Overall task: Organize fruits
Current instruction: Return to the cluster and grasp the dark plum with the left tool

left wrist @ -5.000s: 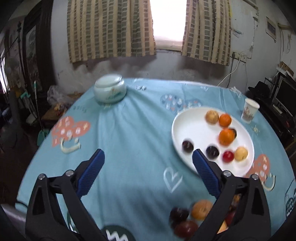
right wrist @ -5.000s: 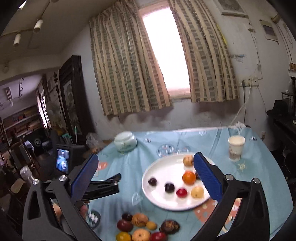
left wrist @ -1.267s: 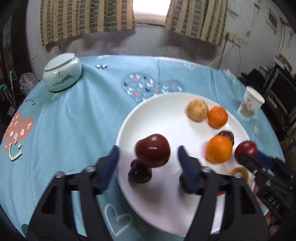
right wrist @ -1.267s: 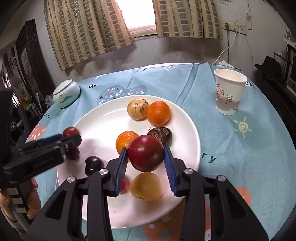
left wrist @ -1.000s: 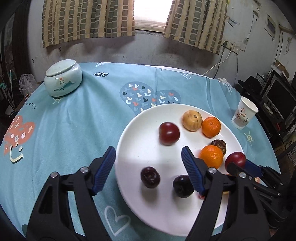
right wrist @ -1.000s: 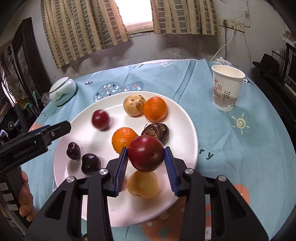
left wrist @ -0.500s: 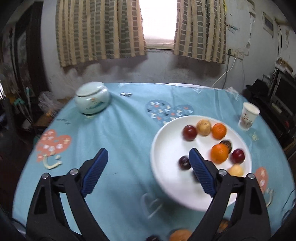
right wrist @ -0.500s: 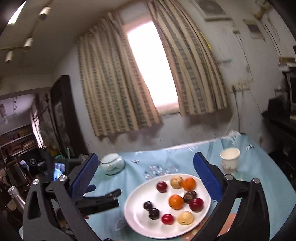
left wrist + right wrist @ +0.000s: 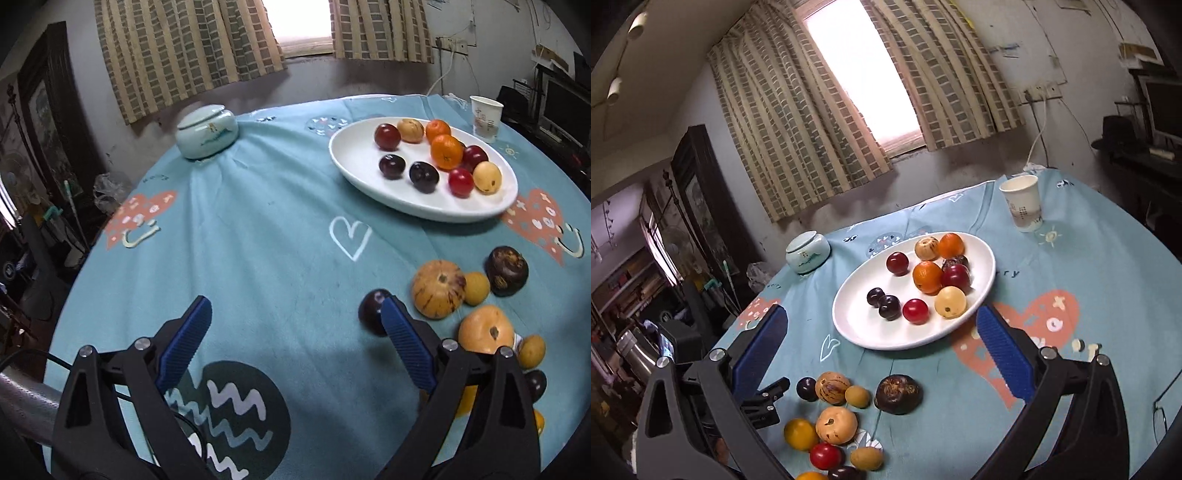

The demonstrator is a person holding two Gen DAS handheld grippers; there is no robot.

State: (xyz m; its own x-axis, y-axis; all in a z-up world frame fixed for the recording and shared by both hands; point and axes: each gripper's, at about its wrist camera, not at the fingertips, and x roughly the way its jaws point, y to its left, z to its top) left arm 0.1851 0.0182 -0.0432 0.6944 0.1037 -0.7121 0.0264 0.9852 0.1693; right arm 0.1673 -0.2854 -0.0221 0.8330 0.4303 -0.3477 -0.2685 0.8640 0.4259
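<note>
Fruit lies in two groups on my desk under its light blue patterned cloth (image 9: 258,229). Nine pieces sit on the white oval plate (image 9: 857,325): oranges, red and dark plums, pale yellow ones. A loose heap of fruit (image 9: 834,417) lies on the cloth nearer me. My left tool (image 9: 291,343) has just been opening and stands wide with nothing between its blue pads, a small dark plum (image 9: 371,310) just beside its right pad. My right tool (image 9: 879,350) gapes wide too, holding nothing.

White plate (image 9: 982,254), light-blue heart-print cloth (image 9: 258,221) on the counter, orange mandarins (image 9: 927,277), dark plums (image 9: 888,306), striped curtains (image 9: 798,110).
</note>
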